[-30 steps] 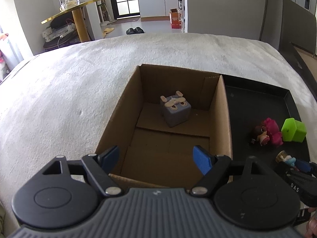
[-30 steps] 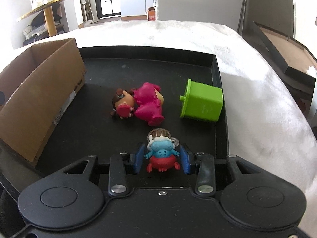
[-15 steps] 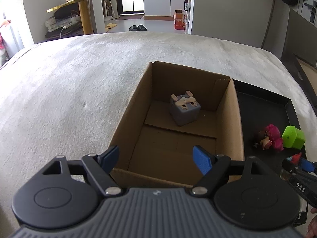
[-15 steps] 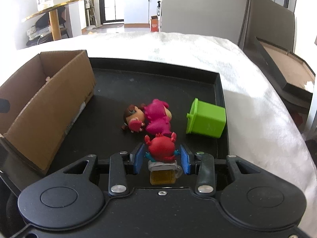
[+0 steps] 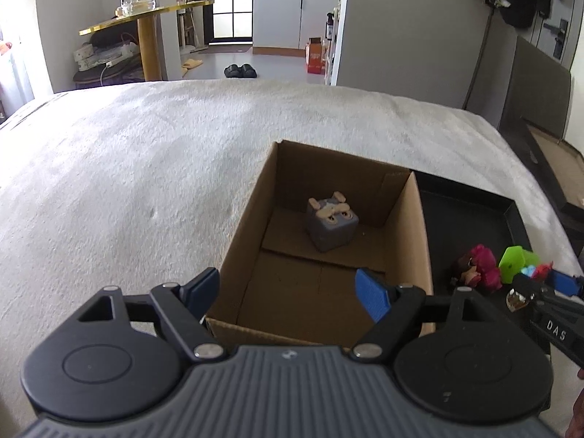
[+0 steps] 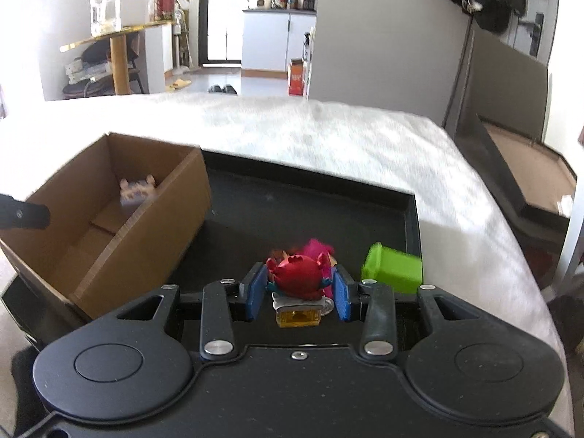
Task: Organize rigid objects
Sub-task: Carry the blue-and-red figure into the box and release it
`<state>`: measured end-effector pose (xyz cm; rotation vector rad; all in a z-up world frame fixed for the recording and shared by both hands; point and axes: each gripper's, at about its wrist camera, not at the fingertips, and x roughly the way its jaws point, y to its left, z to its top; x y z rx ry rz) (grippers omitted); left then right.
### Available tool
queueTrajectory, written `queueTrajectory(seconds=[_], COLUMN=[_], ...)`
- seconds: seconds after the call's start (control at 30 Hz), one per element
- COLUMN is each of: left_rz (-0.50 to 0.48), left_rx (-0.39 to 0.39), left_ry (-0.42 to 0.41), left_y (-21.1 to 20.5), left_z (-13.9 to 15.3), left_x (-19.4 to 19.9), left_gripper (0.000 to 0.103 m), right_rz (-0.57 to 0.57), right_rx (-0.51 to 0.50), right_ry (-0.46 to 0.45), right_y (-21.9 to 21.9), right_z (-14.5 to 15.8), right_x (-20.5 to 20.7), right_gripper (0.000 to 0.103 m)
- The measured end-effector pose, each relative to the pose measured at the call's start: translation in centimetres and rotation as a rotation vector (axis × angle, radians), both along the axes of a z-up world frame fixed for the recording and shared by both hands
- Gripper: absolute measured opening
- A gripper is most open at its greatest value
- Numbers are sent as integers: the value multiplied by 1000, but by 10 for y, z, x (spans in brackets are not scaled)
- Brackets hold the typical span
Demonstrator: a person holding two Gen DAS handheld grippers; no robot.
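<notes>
My right gripper [image 6: 298, 289] is shut on a small red and blue figure [image 6: 296, 281] with a yellow base, lifted above the black tray [image 6: 292, 200]. A pink-haired doll [image 6: 318, 247] and a green block [image 6: 392, 272] lie on the tray just beyond it. The cardboard box [image 5: 414, 226] stands left of the tray with a grey cube toy [image 5: 331, 227] at its far end. My left gripper [image 5: 288, 294] hangs open over the box's near edge, nothing between its fingers. In the left wrist view the right gripper [image 5: 540, 281] appears at the right with the figure.
Box and tray rest on a white textured cloth [image 5: 146, 168]. A dark framed board [image 6: 525, 168] leans at the right edge. Beyond the surface are a gold side table [image 5: 146, 22] with a glass jar, and a doorway.
The right gripper has risen with the figure, which tipped from facing me to base toward me. The left gripper drew back and up a little from the box.
</notes>
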<state>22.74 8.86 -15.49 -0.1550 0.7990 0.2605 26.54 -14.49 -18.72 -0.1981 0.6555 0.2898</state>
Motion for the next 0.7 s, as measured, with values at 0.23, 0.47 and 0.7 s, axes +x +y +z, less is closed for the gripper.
queueTrajectory(seconds=[0.23,0.47,0.7], left_rz=[25,40,40], left_rx=[-15,-65,-116], left_ry=[-20,-44,-52], left_y=[17,35,48], left_z=[0,-11,-31], left_x=[-3,-9,-14], left_gripper=[81,77,50], right_rz=[41,35,24], right_rx=[-28,-31,-37], right_ry=[-50,-67,-87], right_y=[22,35,46], right_z=[22,31,36], right_x=[-6,-4,-2], right_gripper=[38,38,38])
